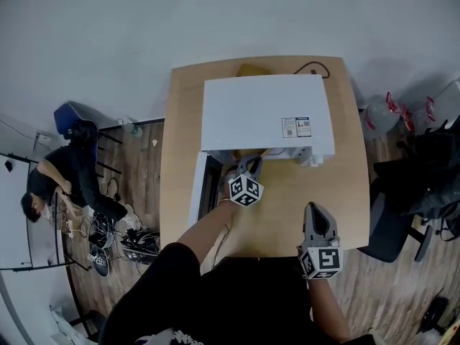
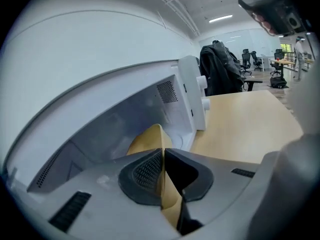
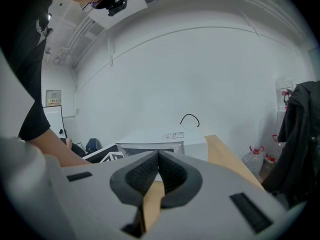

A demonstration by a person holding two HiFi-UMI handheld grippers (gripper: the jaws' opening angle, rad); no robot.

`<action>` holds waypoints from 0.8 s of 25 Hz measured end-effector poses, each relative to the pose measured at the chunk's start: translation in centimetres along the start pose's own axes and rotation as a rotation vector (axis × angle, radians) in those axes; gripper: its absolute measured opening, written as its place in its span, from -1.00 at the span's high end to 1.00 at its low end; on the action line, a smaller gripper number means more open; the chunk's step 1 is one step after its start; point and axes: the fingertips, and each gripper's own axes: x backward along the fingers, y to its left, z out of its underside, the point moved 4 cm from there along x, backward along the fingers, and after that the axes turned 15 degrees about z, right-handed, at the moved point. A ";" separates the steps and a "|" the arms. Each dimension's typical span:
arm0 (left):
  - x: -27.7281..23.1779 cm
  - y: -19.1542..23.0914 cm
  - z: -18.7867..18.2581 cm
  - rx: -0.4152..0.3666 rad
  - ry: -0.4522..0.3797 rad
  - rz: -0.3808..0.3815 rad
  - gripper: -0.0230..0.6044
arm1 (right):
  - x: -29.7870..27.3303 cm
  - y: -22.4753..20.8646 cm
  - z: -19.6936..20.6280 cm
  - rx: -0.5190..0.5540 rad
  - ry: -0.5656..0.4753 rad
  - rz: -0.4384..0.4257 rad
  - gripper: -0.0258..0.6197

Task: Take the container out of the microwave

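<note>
Extraction: container [image 2: 148, 140] at microwave [image 1: 262, 113] mouth, rim clamped in left claw [image 2: 163, 154].
On counter [image 1: 341, 192]: microwave, door open left. The container is tan, thin-walled, curved; prob. light, flexible, may buckle, so hold rim, support underneath if poss. Right claw [image 3: 158, 160] clenched, empty, near side.

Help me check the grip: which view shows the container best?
The left gripper view: the tan container is pinched by its wall in the left hand-held gripper, at the open microwave. The head view gives at most a tan sliver below the microwave front edge; the right gripper view shows the microwave, not the container.
</note>
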 end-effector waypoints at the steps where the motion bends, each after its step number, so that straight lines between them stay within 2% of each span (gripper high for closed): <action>1: 0.3 -0.5 0.0 -0.007 -0.001 0.005 0.84 | 0.4 0.2 0.1 -0.001 -0.001 0.003 0.74; 11: 4.6 -3.8 -0.3 -0.021 -0.037 0.009 0.84 | 4.5 2.9 0.7 -0.017 -0.043 0.014 0.73; 20: 10.0 -7.1 -1.4 0.030 -0.124 0.006 0.84 | 7.4 4.4 1.3 0.000 -0.071 0.033 0.73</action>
